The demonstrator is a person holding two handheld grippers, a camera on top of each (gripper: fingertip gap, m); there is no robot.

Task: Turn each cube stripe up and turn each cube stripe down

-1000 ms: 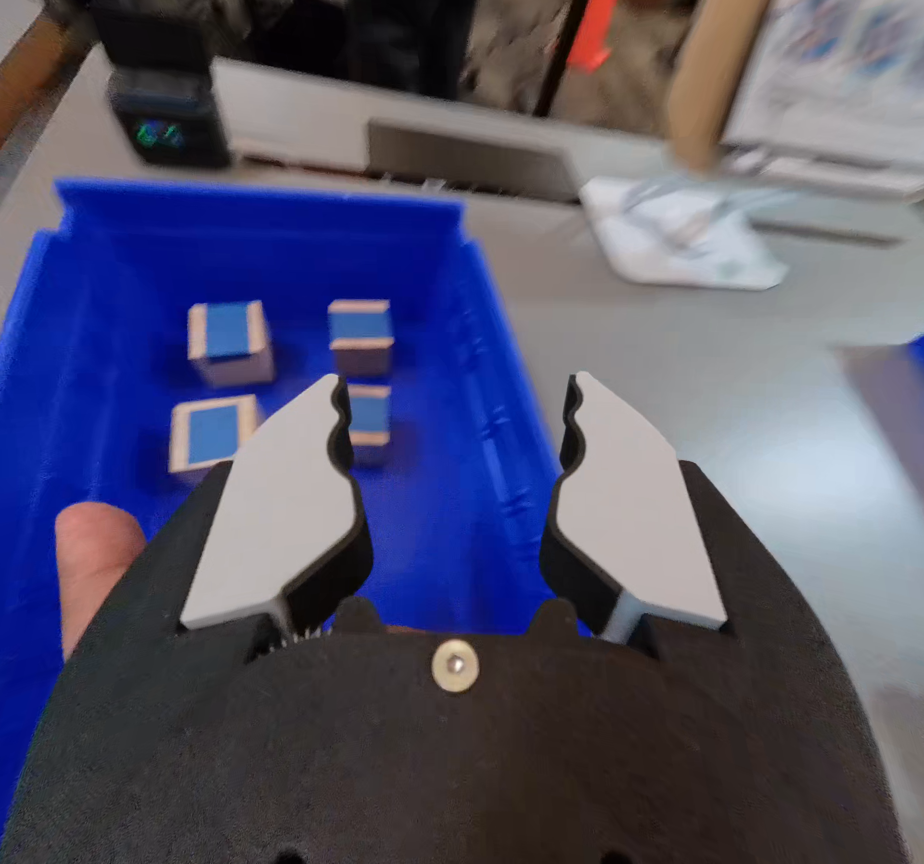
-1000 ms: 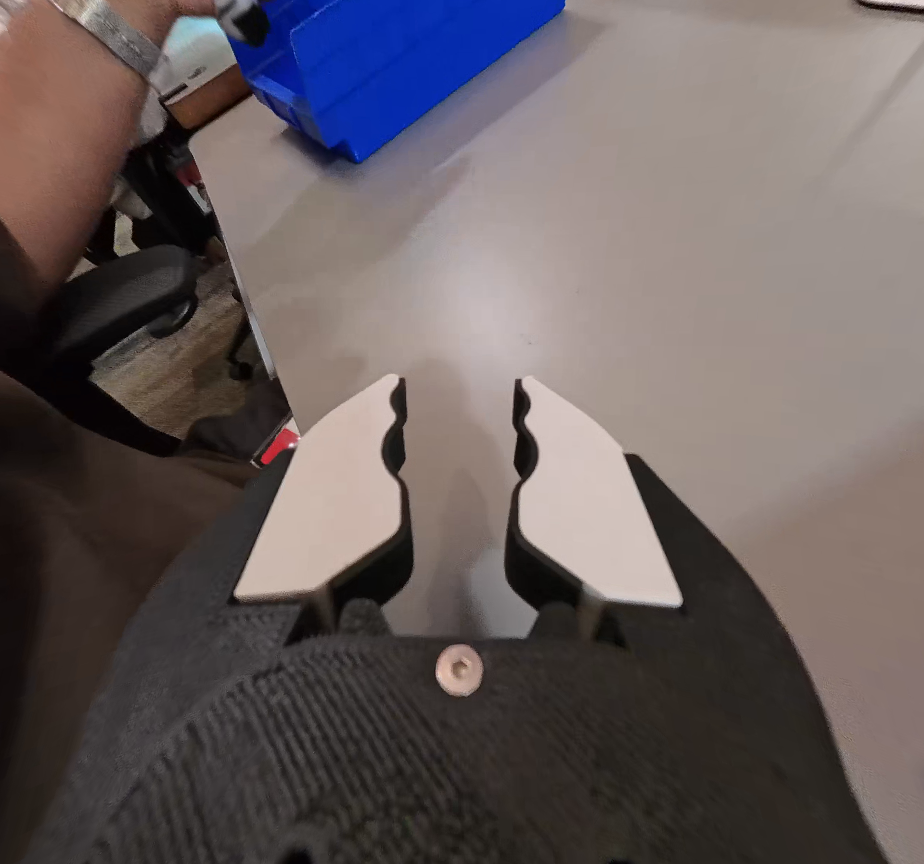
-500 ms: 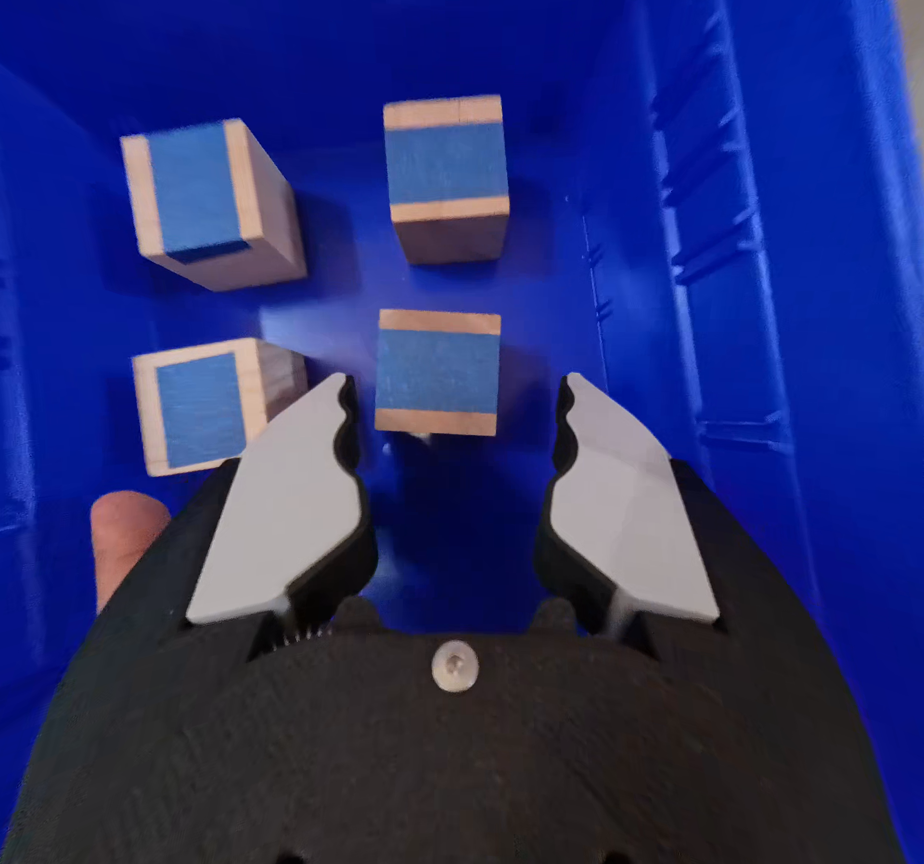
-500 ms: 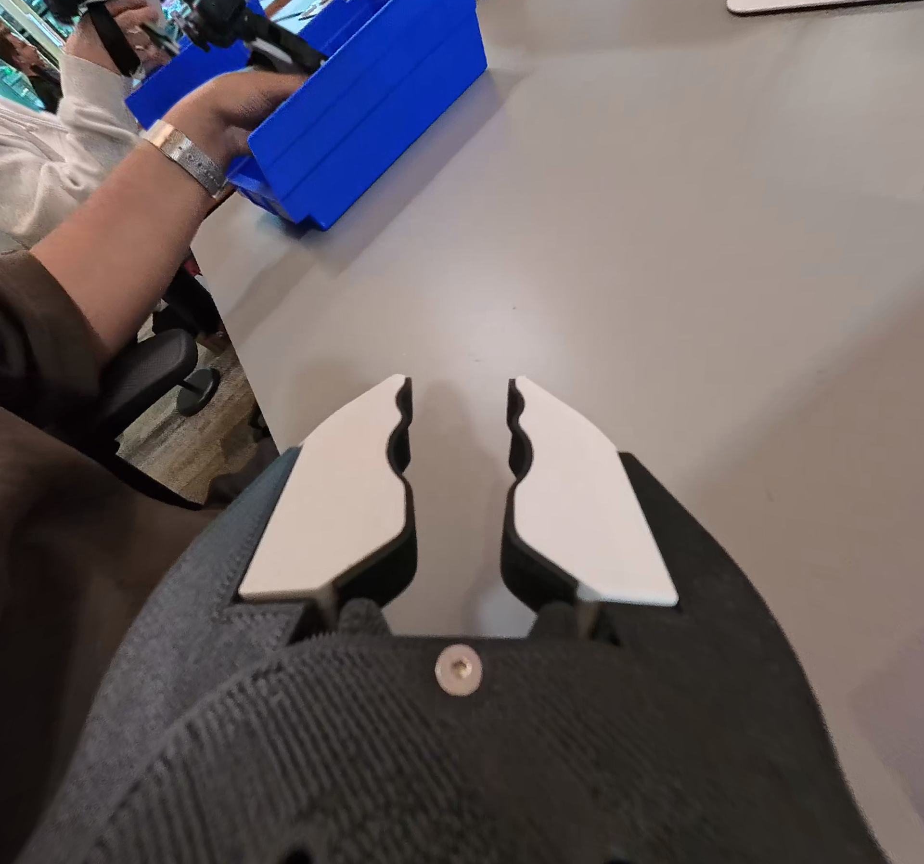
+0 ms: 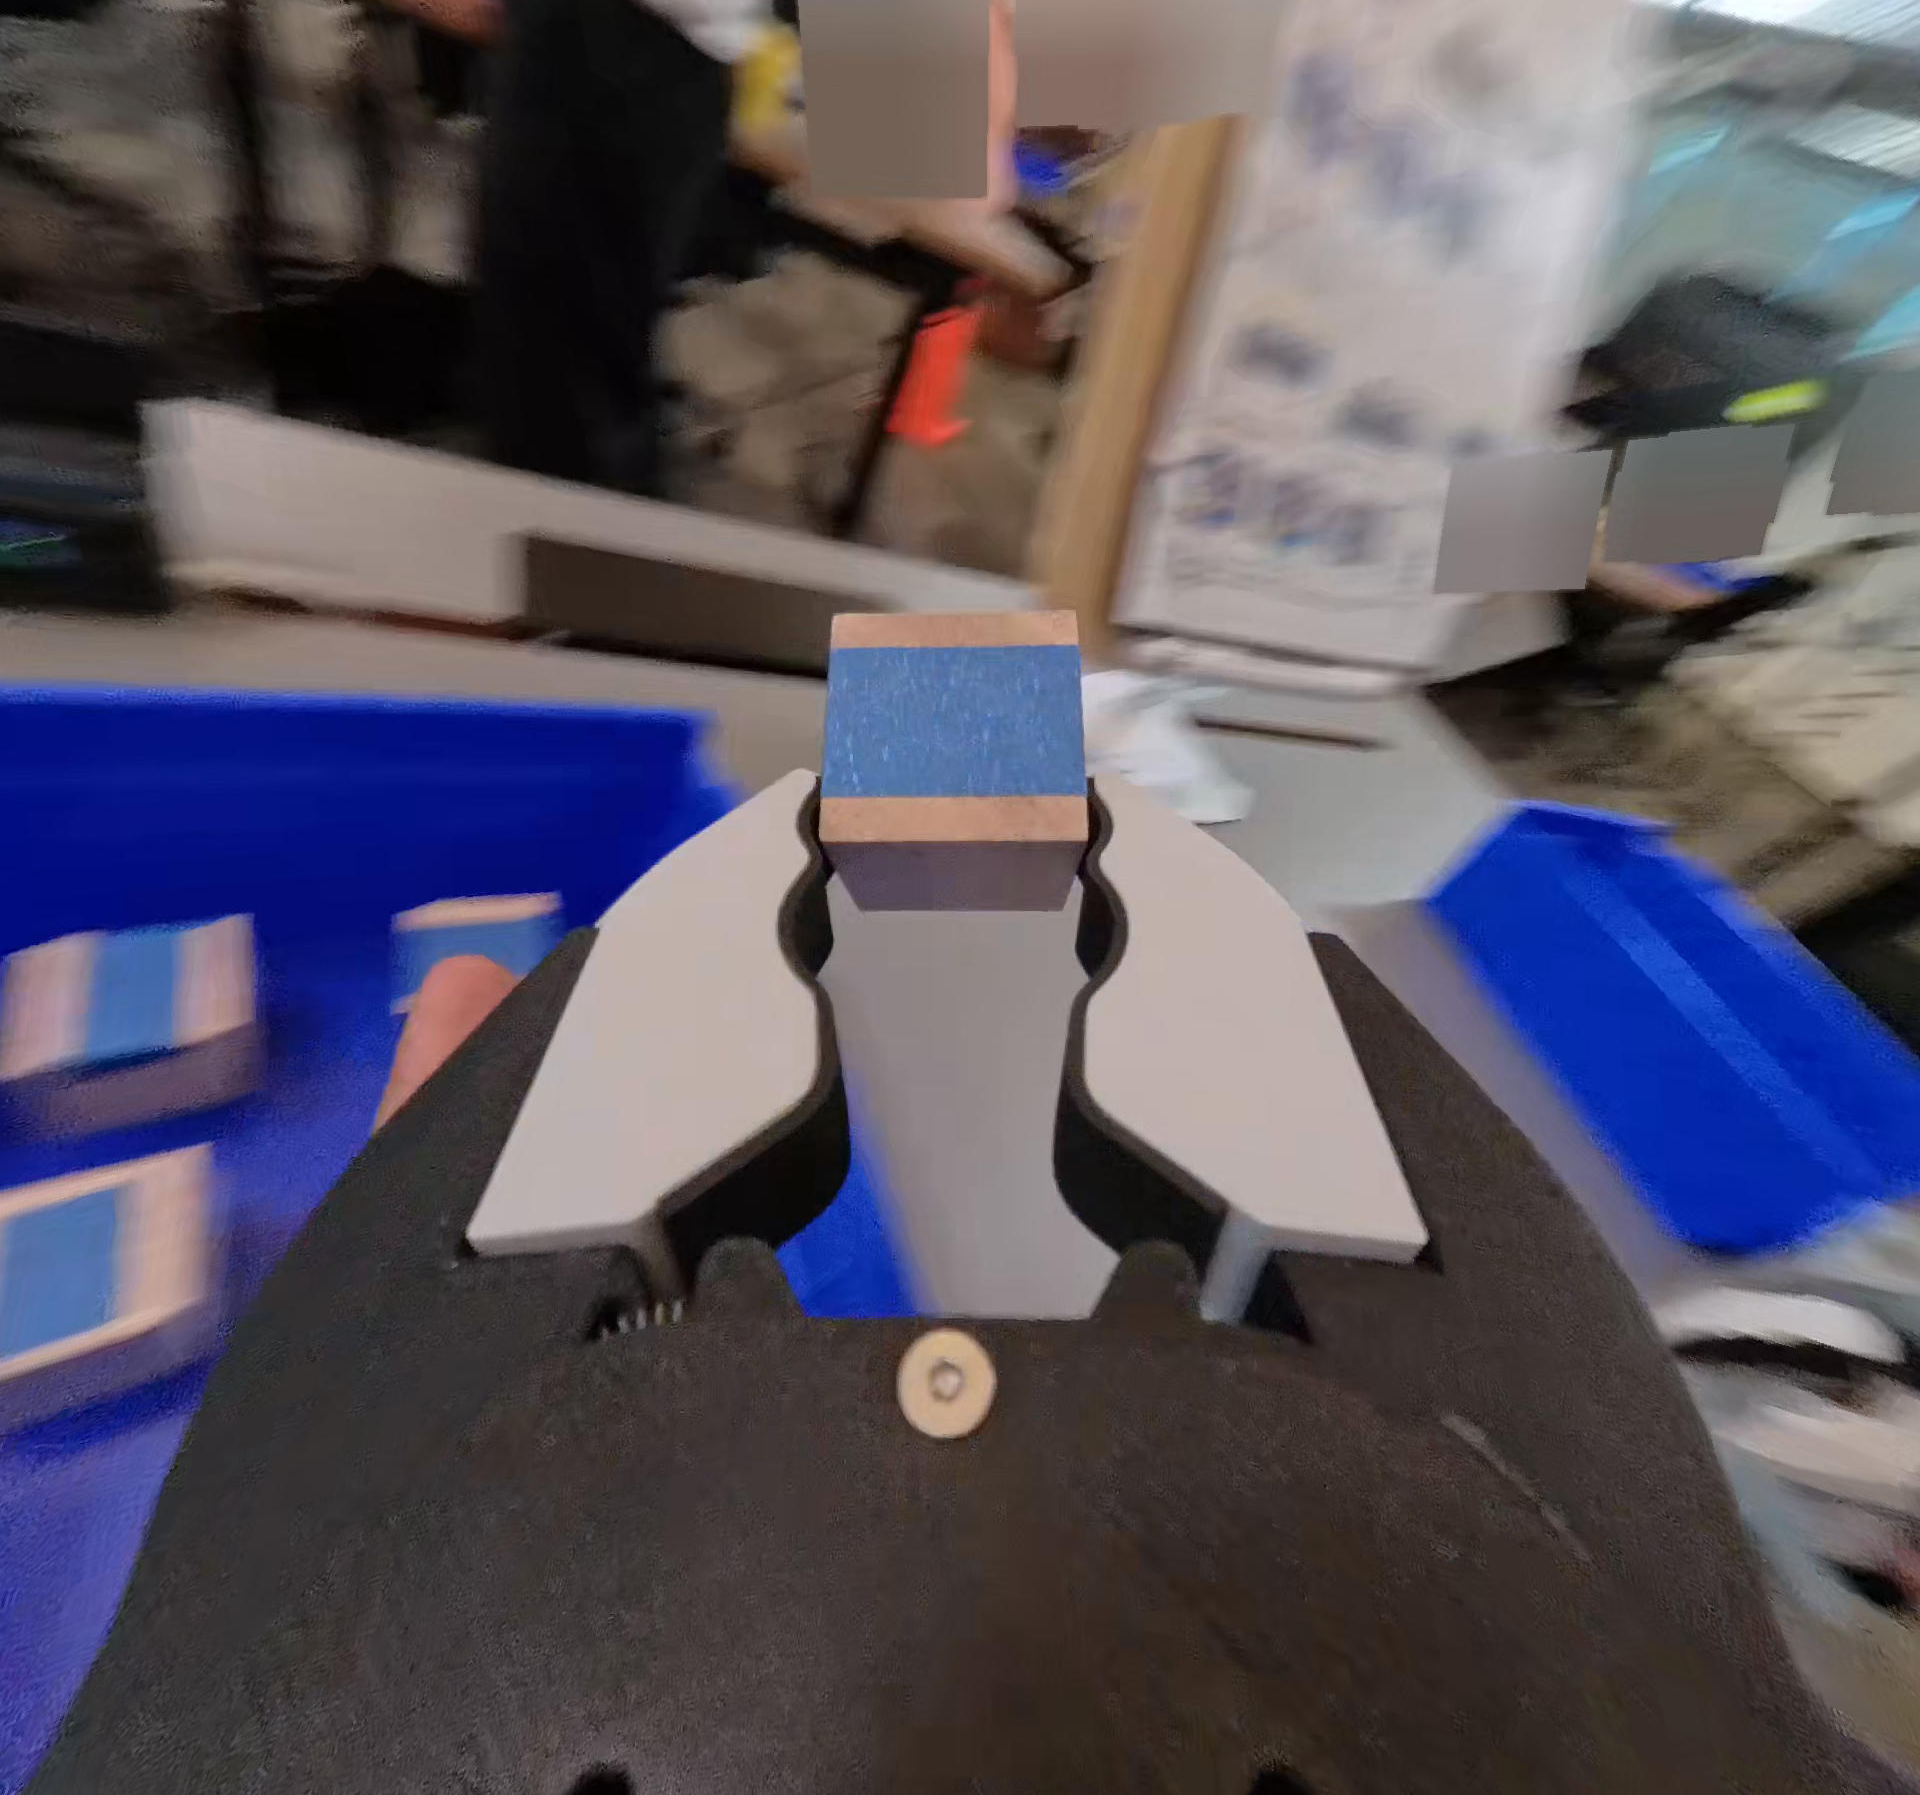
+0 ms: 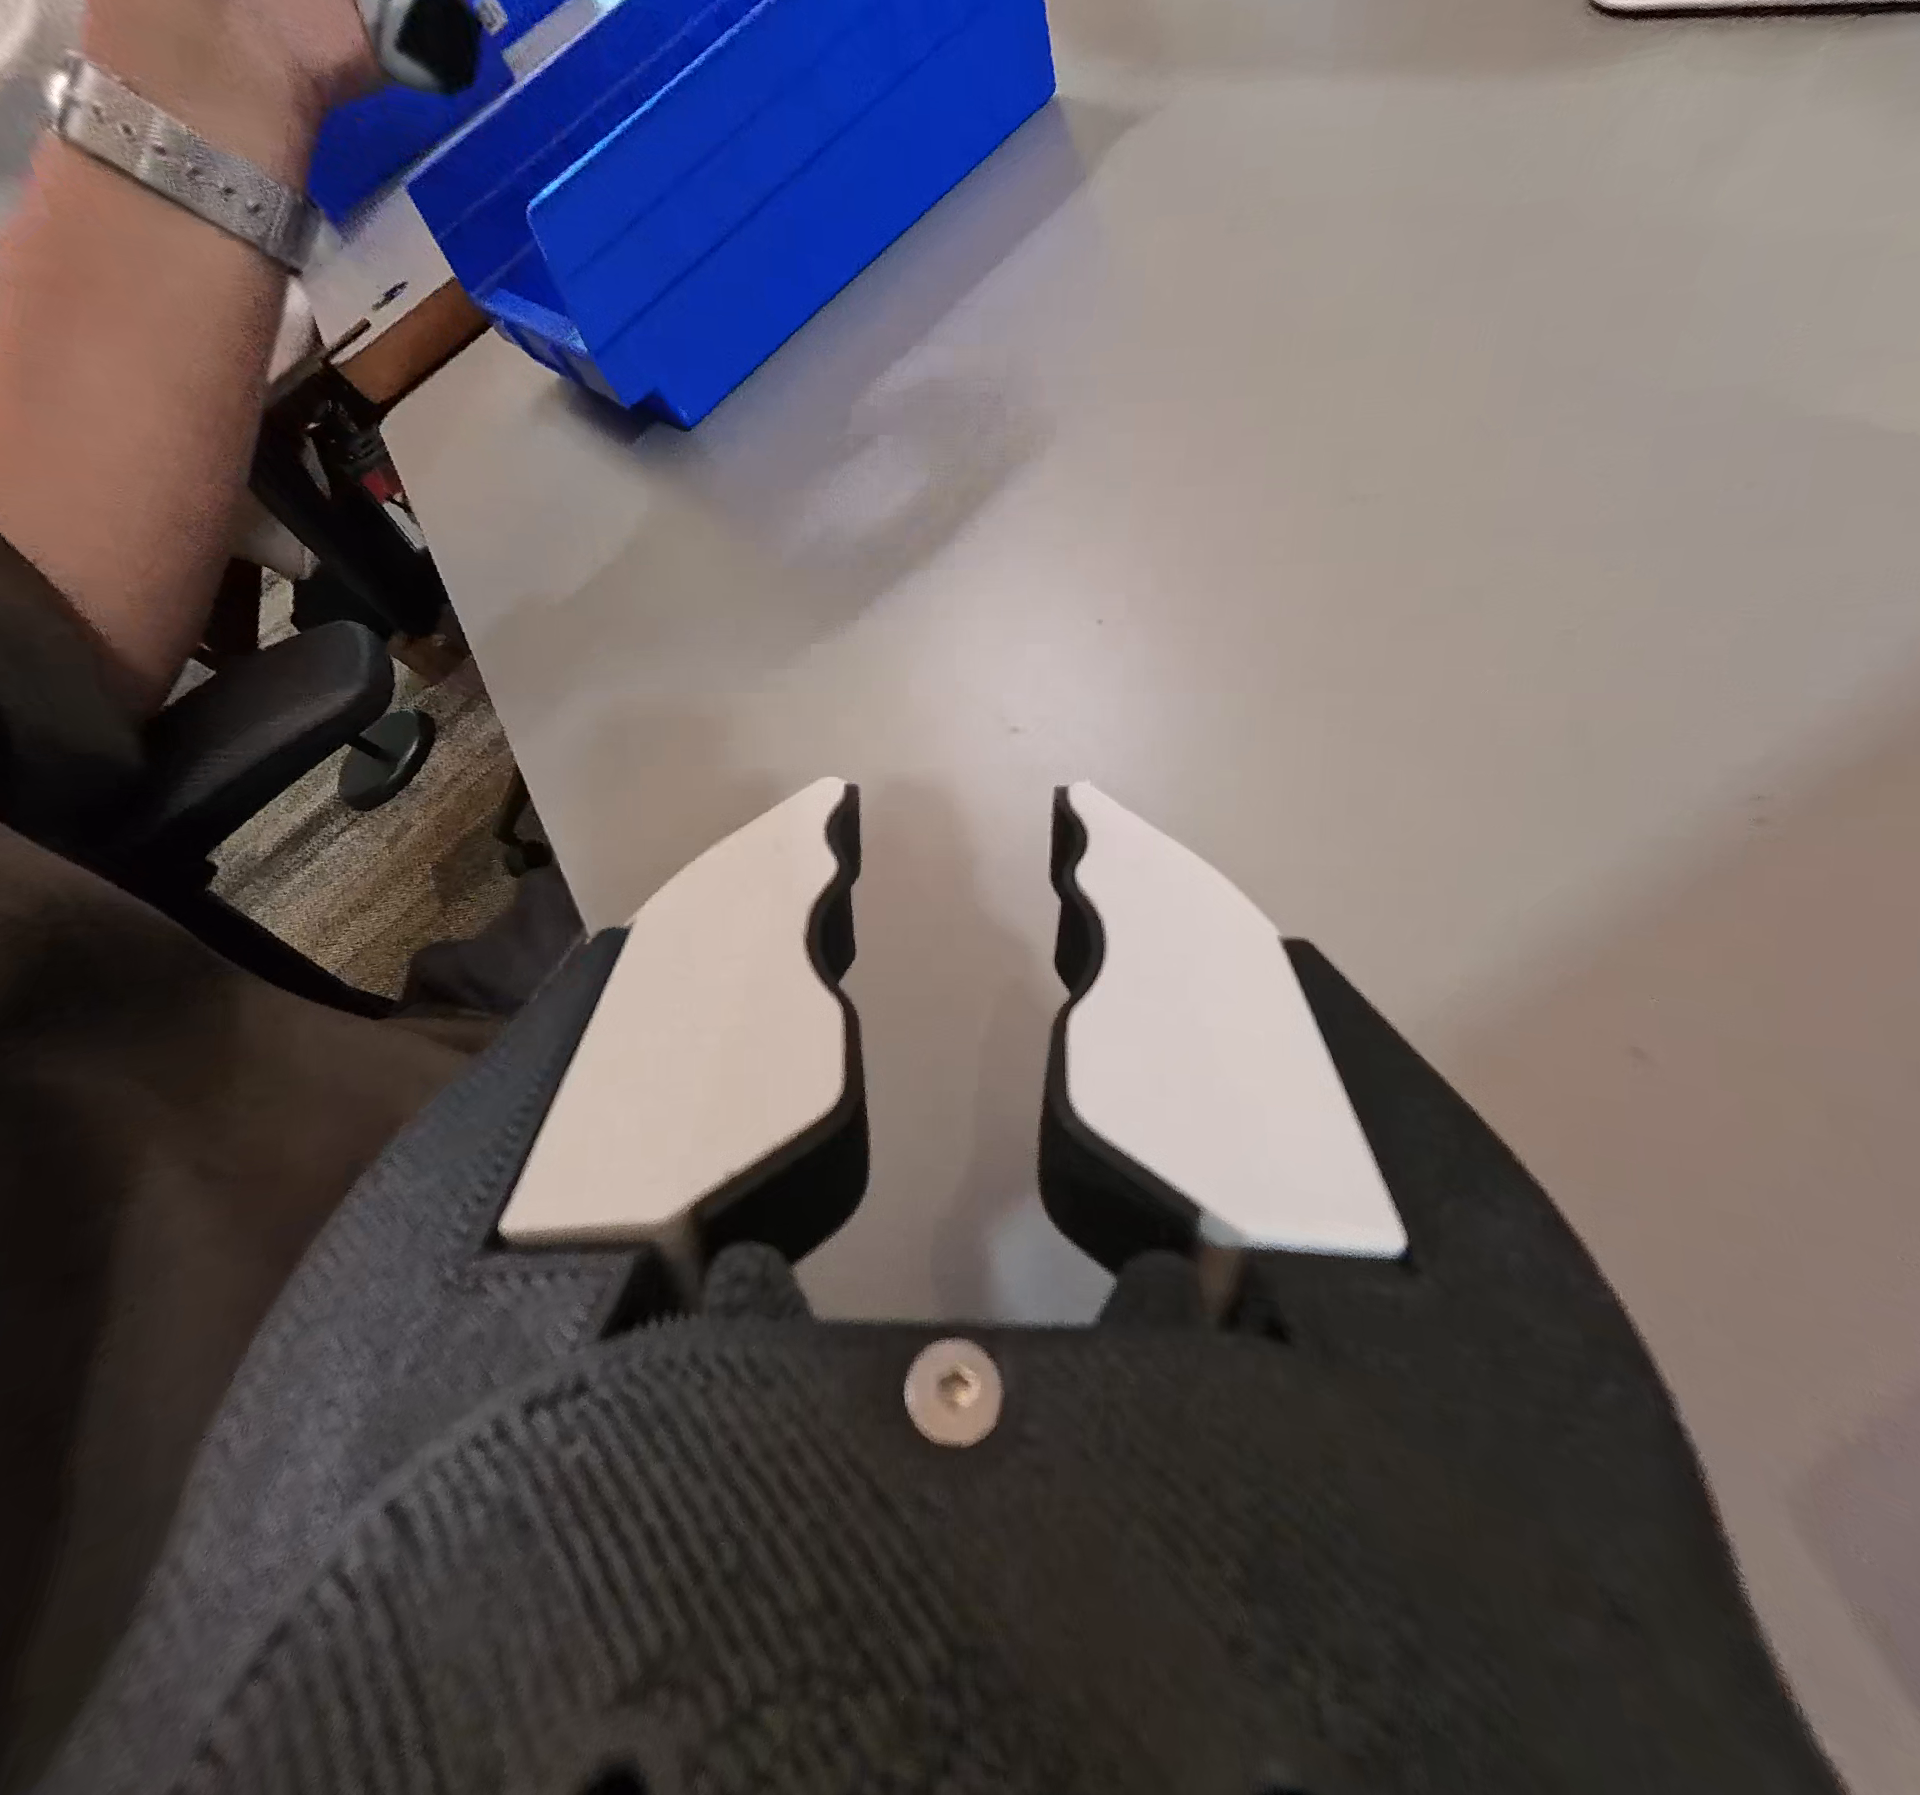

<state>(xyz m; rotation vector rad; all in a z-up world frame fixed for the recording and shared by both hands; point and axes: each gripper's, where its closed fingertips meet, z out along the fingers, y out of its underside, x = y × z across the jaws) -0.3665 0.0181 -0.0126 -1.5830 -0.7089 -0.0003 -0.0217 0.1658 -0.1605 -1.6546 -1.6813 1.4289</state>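
the left gripper [image 5: 954, 836] is clamped on a wooden cube [image 5: 954, 758], pinched at the very fingertips and lifted clear above the blue bin [image 5: 343, 789]. its blue-taped stripe face points up. three more striped cubes lie in the bin at about 8 to 9 o'clock of the view: one [image 5: 130, 1002], one [image 5: 99, 1252], and one [image 5: 473, 940] partly behind a fingertip of the person's hand [image 5: 442, 1018]; all are smeared by motion blur.

the right gripper [image 6: 956, 862] hovers over the bare grey table [image 6: 1351, 498], jaws apart and empty, with the bin [image 6: 779, 176] at 11 o'clock.

the cube looks light, rigid and not fragile. smooth wood and tape may slide, and the shallow tip hold could let it pivot, so a grip on two opposite plain sides, seated deeper, seems safer.

the cube's underside and far faces are hidden. the background is too blurred to read.
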